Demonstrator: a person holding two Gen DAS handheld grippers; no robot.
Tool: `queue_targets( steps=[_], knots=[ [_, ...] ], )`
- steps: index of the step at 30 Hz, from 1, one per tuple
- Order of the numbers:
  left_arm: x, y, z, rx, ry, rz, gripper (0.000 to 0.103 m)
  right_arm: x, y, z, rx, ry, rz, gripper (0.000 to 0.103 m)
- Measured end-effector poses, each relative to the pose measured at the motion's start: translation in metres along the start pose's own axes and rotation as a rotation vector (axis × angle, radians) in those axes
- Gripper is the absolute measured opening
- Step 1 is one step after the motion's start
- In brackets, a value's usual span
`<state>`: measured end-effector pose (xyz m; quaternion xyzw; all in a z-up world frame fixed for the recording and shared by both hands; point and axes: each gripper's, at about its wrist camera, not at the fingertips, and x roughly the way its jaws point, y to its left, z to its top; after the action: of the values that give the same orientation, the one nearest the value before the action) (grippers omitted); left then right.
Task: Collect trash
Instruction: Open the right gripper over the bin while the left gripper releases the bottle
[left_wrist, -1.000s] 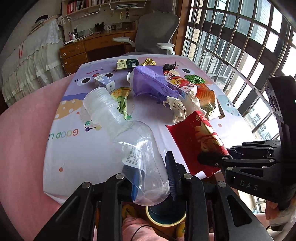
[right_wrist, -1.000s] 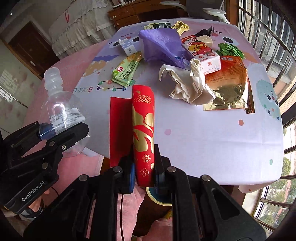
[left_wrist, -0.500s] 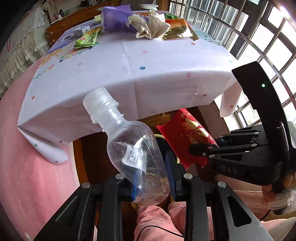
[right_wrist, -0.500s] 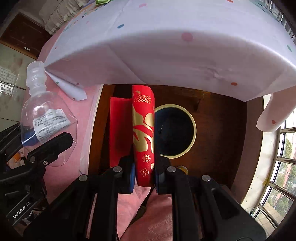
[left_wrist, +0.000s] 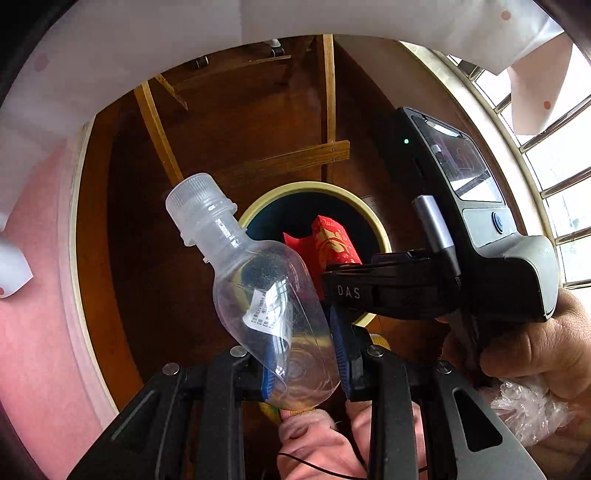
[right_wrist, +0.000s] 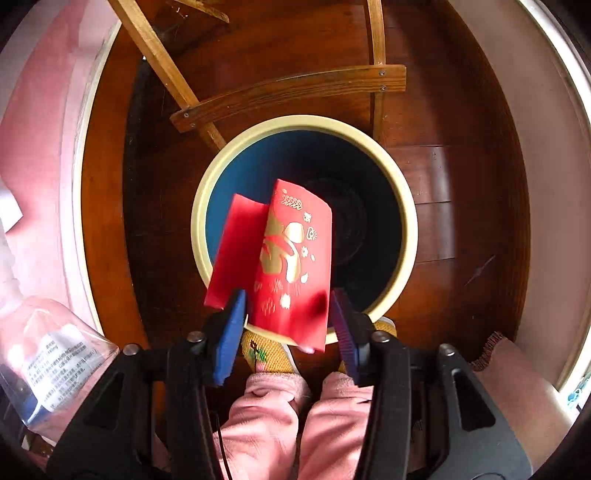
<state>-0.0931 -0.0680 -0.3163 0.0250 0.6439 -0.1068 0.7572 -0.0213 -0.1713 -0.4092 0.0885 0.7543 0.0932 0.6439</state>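
The right tool (right_wrist: 287, 325) stands with its blue pads spread apart, and the red envelope (right_wrist: 291, 266) with gold print hangs loose between them, touching neither as far as the wrist view shows, directly over the near rim of the round waste bin (right_wrist: 306, 123). The left tool (left_wrist: 304, 363) is clamped on the base of an empty clear plastic bottle (left_wrist: 266, 288), cap tilted up and away, held above the bin's near-left side. To finish the drop well, the right tool should probably stay wide and centred over the dark opening so the envelope clears the cream rim; the bottle likely wants carrying further over the mouth before letting go. The bin sits on the wooden floor under the bench, by a chair's legs. Its bottom is too dark to read, and the bottle's label is blurred.
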Motion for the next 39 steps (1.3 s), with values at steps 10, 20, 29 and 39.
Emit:
queue_targets(
  steps=[10,20,29,39],
  knots=[
    [0.026,-0.008,0.002,0.033,-0.002,-0.003,0.027,0.019,-0.024,0.002,0.081,-0.039,-0.018,0.058],
    [0.030,-0.059,0.005,0.138,-0.033,-0.037,0.031,-0.015,-0.062,-0.010,0.219,-0.132,-0.066,0.058],
    [0.014,-0.084,0.034,0.186,-0.064,-0.049,0.047,-0.044,-0.093,-0.023,0.284,-0.162,-0.087,0.058],
    [0.008,-0.024,0.080,0.139,-0.063,-0.010,0.047,-0.076,-0.078,-0.026,0.255,-0.201,-0.055,0.058]
  ],
)
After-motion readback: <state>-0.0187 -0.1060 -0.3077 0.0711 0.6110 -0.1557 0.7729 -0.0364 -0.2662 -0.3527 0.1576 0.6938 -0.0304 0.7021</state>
